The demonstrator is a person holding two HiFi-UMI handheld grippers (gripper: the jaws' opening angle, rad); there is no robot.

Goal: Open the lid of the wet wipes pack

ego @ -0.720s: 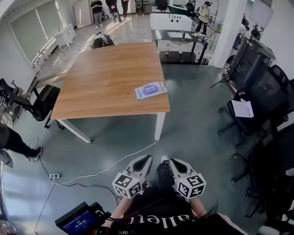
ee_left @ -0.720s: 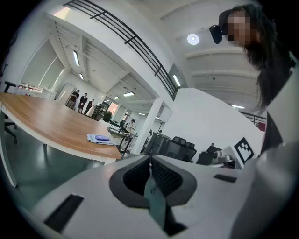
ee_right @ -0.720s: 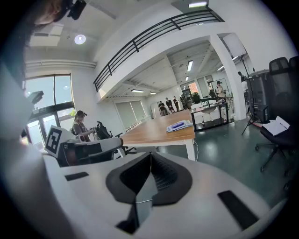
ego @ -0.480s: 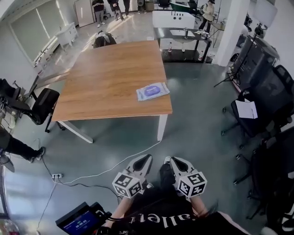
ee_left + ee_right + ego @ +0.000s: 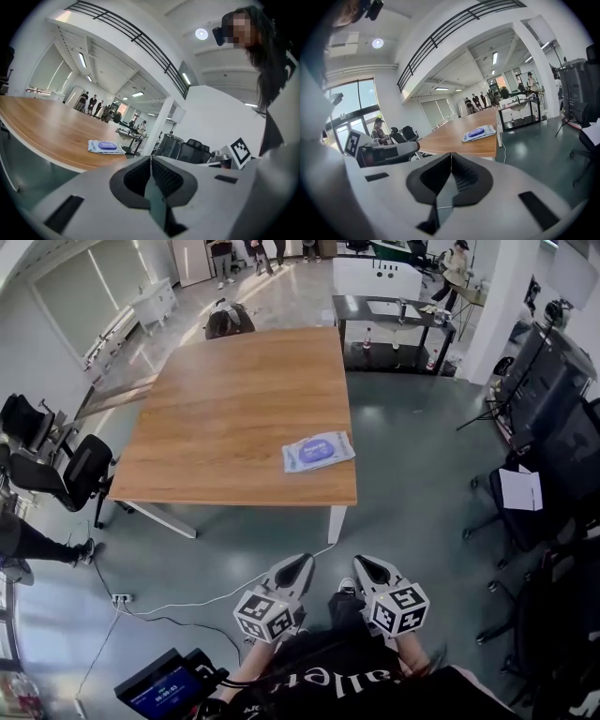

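Wood-topped table carries the wet wipes pack flat near its near right corner, long axis along the near edge, right end tilted slightly away. The pack is pale blue with a darker blue oval lid lying flat on top. Black office chairs stand off the left edge, a white cable crosses the floor, and the left gripper and right gripper, jaws fully together and empty, sit well short of the table.
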